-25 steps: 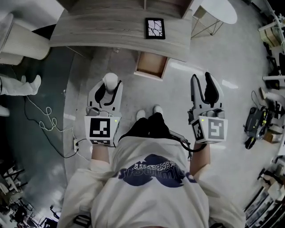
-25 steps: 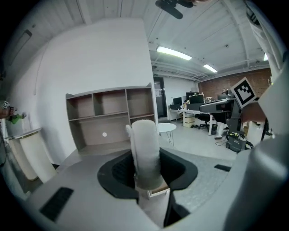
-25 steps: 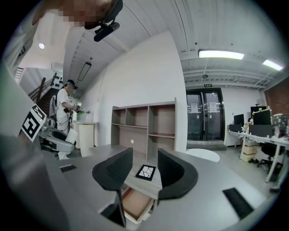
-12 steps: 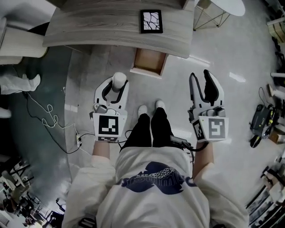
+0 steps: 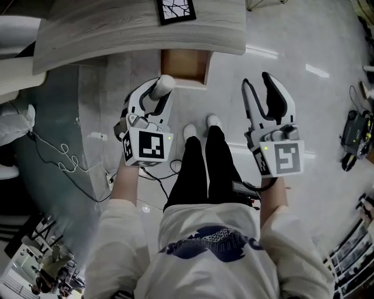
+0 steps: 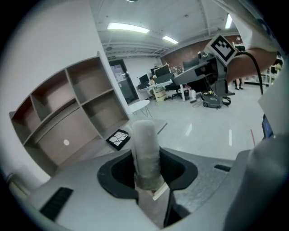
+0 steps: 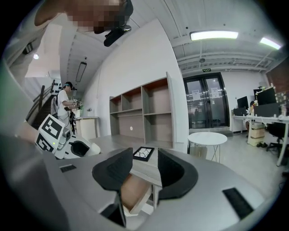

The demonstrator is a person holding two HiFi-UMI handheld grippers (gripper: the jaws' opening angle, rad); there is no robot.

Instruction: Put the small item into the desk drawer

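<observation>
The small item (image 5: 164, 86), a pale frosted cylinder, is clamped upright between the jaws of my left gripper (image 5: 156, 93); in the left gripper view the item (image 6: 145, 146) fills the gap of that gripper (image 6: 147, 164). Just beyond it, the wooden desk drawer (image 5: 184, 62) stands pulled out from under the grey desk (image 5: 117, 29). My right gripper (image 5: 257, 83) hovers over the floor right of the drawer, open and empty. Between the right gripper's (image 7: 140, 169) parted jaws the drawer (image 7: 134, 193) shows below.
A black-framed tile (image 5: 175, 10) lies on the desk top. The person's legs and white shoes (image 5: 198, 129) are between the grippers. A cable (image 5: 63, 159) trails on the floor at left. A shelf unit (image 7: 144, 113) and a round white table (image 7: 207, 138) stand behind.
Both grippers have come lower and closer to the open drawer. The left gripper has rolled and tilted toward the drawer with the cylinder still in its jaws.
</observation>
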